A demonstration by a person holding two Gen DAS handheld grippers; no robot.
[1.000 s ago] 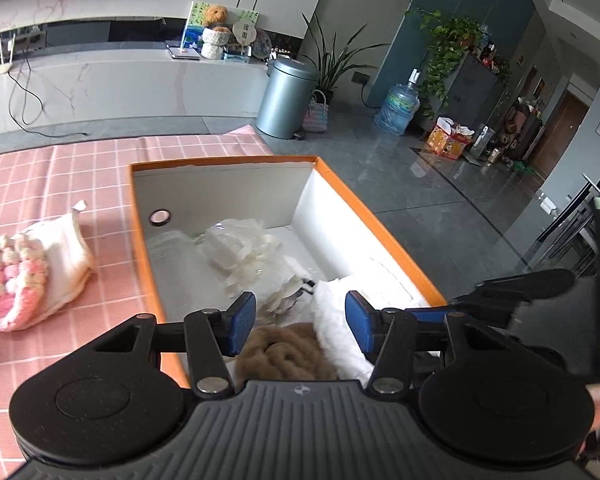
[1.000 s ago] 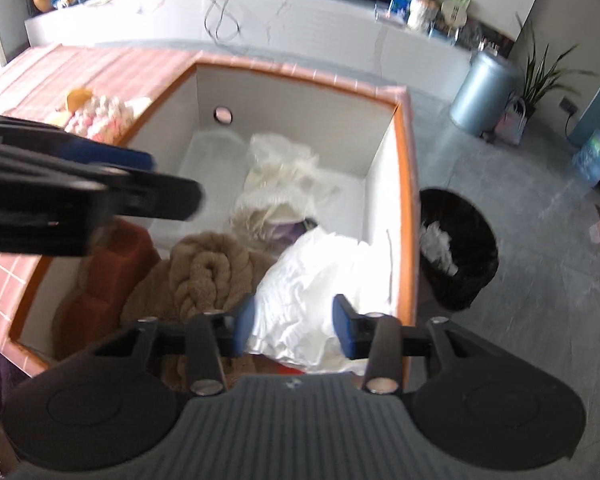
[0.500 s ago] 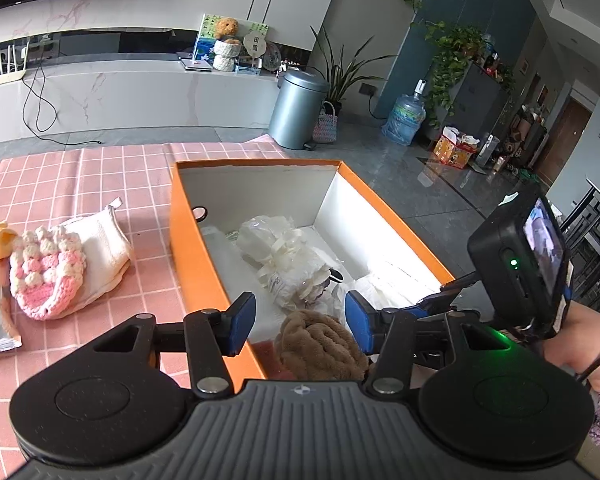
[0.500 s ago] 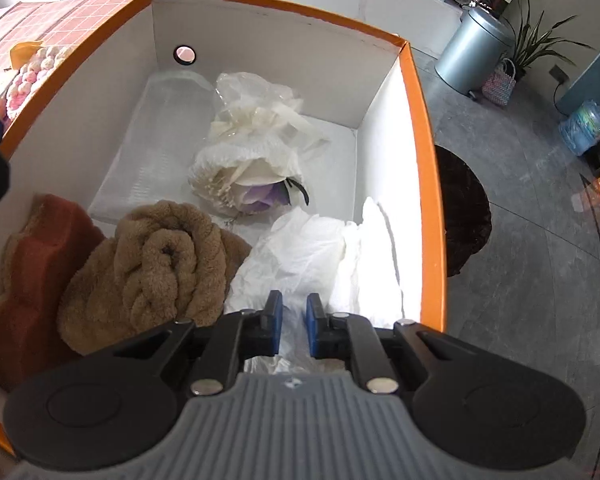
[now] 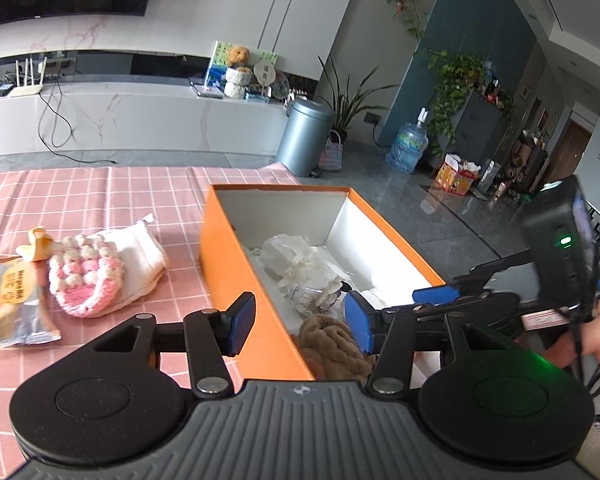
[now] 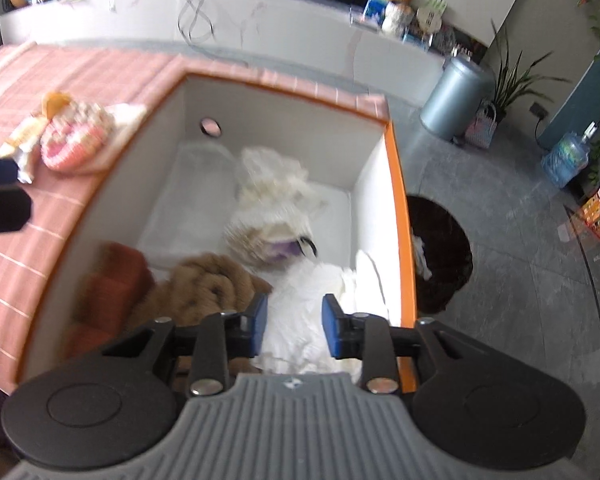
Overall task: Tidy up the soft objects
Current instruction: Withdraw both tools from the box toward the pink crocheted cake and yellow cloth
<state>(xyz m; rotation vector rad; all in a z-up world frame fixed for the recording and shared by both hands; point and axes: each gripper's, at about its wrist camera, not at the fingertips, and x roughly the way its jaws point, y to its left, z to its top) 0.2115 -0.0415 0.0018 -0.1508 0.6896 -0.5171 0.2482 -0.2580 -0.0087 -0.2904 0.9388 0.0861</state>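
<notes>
Orange-walled cardboard box with white interior [image 6: 398, 208] sits on the worktop covered in a pink checked cloth [image 5: 80, 196], at its edge. Inside the box: a crumpled white cloth [image 6: 320, 292] against the right wall at the near end, soft and creased; a rolled tan fleece towel [image 6: 208, 288] just beside it on the left, touching; a rust-brown plush piece [image 6: 112, 280] against the left wall; a white plastic-wrapped bundle with cream ribbon [image 6: 276, 196] further in, mid-box. Right view is motion-blurred, fine texture unclear. On the worktop, left of the box and apart from it: a pink-and-white crocheted pouch [image 5: 86, 276] lying on a white knitted cloth [image 5: 140, 252], with a silver-and-yellow snack packet [image 5: 16, 300] beside them. Right hand-held gripper [image 6: 294, 330] is poised above the white cloth at the near right corner, blue pads spread apart, nothing between them. Left hand-held gripper [image 5: 300, 324] is positioned over the box's near left wall, pads wide apart, empty, pointing along the box's length.
</notes>
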